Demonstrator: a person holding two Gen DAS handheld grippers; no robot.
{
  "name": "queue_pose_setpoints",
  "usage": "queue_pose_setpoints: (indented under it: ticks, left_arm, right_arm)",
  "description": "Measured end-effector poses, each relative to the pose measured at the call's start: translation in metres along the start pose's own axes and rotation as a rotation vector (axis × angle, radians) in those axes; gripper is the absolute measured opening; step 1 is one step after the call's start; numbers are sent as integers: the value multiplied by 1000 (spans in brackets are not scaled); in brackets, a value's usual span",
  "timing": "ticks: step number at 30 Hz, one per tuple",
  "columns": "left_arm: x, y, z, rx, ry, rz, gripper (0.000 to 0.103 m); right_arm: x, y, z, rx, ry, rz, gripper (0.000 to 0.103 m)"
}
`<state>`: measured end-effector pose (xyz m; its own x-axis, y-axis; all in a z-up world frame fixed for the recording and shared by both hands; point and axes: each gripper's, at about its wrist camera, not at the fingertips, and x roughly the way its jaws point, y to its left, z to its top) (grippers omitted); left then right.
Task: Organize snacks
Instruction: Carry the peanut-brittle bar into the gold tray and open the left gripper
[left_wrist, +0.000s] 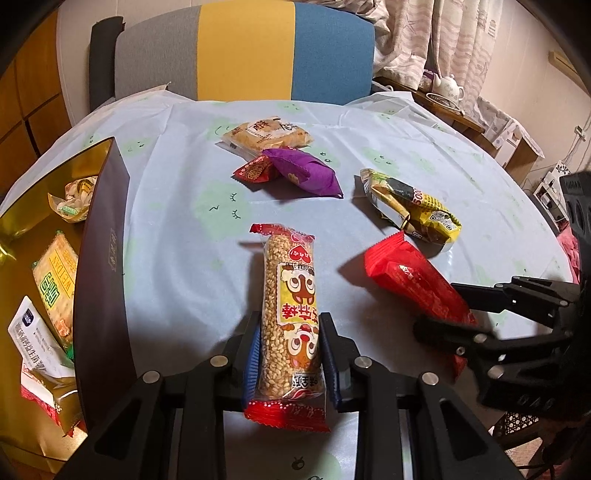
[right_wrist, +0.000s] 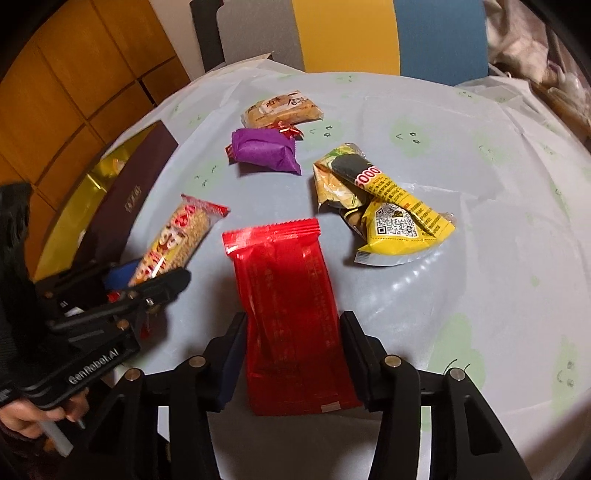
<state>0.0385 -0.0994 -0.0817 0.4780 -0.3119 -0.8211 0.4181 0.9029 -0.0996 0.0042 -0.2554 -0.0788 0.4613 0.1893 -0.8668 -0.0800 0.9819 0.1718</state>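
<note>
Pale cloth-covered surface (left_wrist: 177, 229): both tools grip wrappers; carry left tool's (left_wrist: 290, 347) long puffed-grain bar (left_wrist: 290, 317) toward nine o'clock into gold-lined dark box (left_wrist: 101, 251), right tool's (right_wrist: 291, 354) flat red foil packet (right_wrist: 288, 306) after, level.

left cam: low, close over my left fingers, facing the chair (left_wrist: 243, 48) | right cam: same, further right | shared: table (left_wrist: 177, 206), purple packet (left_wrist: 303, 171), each other's gripper
</note>
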Motion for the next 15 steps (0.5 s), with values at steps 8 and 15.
queue_pose_setpoints:
  ticks: [8,15]
  left_arm:
    - [-11,3,3,-36,1,-60,29]
    - [-57,24,13,-100,-76,-154,29]
  right_arm:
    - [1,5,-2,-33,-13,-37,51]
    - [-1,5,-3,-22,-25,-29,52]
